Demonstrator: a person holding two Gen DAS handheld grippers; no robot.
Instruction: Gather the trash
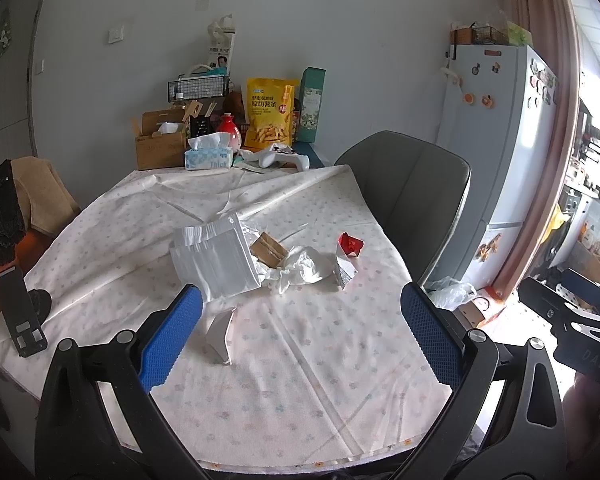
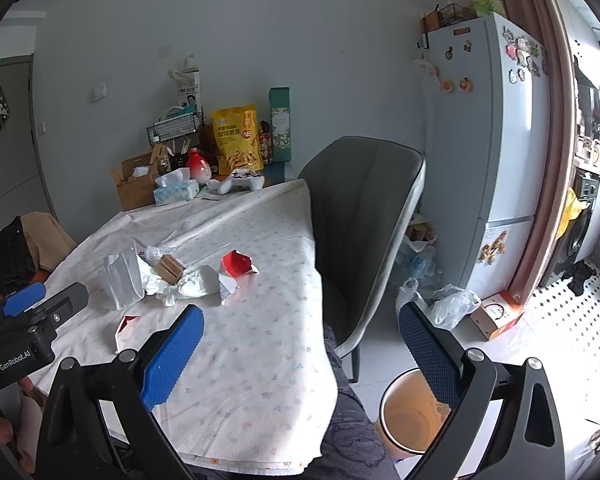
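Left tongs (image 1: 300, 328): jaws wide apart, holding nothing; blue pads at lower left and lower right of the left wrist view, above the tablecloth (image 1: 300, 392).
Right tongs (image 2: 300, 344): jaws wide apart, empty; left pad over the table edge, right pad over the floor at lower right of the right wrist view.
Small white folded piece (image 1: 220, 336): lies on the cloth just beside the left tongs' left pad, apart from the main litter.
Trash cluster: centre of the left wrist view, well apart from both tongs.
White plastic bag (image 1: 214, 258): left end of the cluster.
Brown cardboard piece (image 1: 269, 249): touching the bag's right edge.
Crumpled white paper (image 1: 306, 268): just right of the cardboard.
Torn red carton piece (image 1: 350, 245): right end of the cluster.
Waste bin (image 2: 410, 416): on the floor, lower right of the right wrist view, open-topped, partly behind the right pad.
Grey chair (image 2: 364, 224): beside the table's right edge.
Yellow snack bag (image 1: 270, 114): upright at the table's far end, upper centre.
Tissue box (image 1: 209, 157): near it, to the left.
Fridge (image 1: 500, 152): right of frame.
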